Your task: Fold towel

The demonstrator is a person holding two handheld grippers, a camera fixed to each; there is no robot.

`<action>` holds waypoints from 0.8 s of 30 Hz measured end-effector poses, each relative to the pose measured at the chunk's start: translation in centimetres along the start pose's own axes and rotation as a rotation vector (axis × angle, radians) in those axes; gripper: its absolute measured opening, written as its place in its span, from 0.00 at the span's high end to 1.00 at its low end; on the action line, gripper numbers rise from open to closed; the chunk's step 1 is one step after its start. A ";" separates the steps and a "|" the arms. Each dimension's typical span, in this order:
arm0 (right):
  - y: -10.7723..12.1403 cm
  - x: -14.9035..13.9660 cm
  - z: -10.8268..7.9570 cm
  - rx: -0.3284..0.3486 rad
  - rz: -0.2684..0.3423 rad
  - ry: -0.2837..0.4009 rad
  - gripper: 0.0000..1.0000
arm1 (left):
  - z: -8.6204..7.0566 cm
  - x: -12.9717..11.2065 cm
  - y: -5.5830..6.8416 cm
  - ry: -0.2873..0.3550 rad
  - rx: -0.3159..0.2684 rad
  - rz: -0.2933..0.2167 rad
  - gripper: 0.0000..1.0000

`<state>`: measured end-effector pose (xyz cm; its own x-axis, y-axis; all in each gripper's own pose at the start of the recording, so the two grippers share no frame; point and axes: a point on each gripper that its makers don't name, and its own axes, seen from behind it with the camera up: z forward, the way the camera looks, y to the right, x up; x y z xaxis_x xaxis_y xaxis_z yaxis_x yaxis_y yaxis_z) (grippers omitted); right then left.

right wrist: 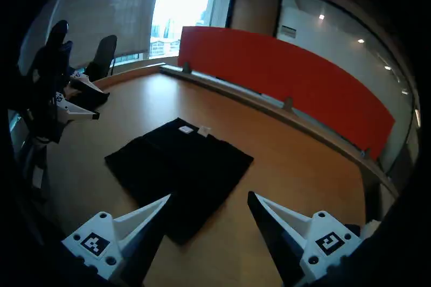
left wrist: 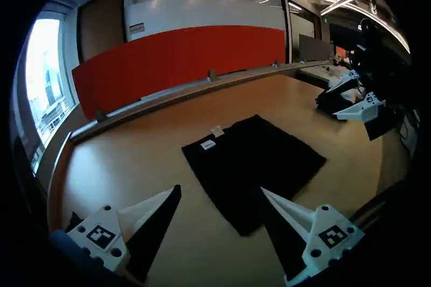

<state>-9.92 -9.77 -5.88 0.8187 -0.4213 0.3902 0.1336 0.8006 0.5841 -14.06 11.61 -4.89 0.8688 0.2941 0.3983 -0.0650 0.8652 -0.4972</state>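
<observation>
Pale wood makes up the one table (left wrist: 134, 147). One black towel (left wrist: 253, 168) lies flat near its middle, folded into a rough rectangle and touched by neither gripper. In the left gripper view, going from the left, one bright window (left wrist: 46, 82) sits beyond the table's left end. Next comes one long red partition (left wrist: 178, 61) standing along the far edge. The left gripper (left wrist: 220, 189) shows its two white fingers at the bottom, spread wide with nothing between them and the towel just ahead. Each finger carries one square black-and-white marker (left wrist: 101, 235), two in all. Two small white tags (left wrist: 208, 145) sit close together at the towel's far corner, and any print on them is too small to read. One small plate (left wrist: 136, 27) on the wall above the partition is likewise unreadable. At the table's right end the right gripper (left wrist: 329, 105) hangs over the wood, well apart from the towel, its jaws parted and empty. The hand behind it is lost in shadow. In the right gripper view one dark chair (right wrist: 105, 53) stands past the table's far-left corner, and a darker shape beside it cannot be made out.
</observation>
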 end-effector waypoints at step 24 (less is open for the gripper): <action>-3.5 -7.3 3.3 0.095 -0.019 -0.152 0.00 | 3.9 -7.4 3.1 -0.187 -0.117 0.027 0.02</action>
<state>-18.19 -10.93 -8.40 0.7214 -0.5014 0.4777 0.0891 0.7512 0.6540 -22.60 13.67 -6.40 0.7608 0.3964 0.5139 -0.0206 0.8061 -0.5914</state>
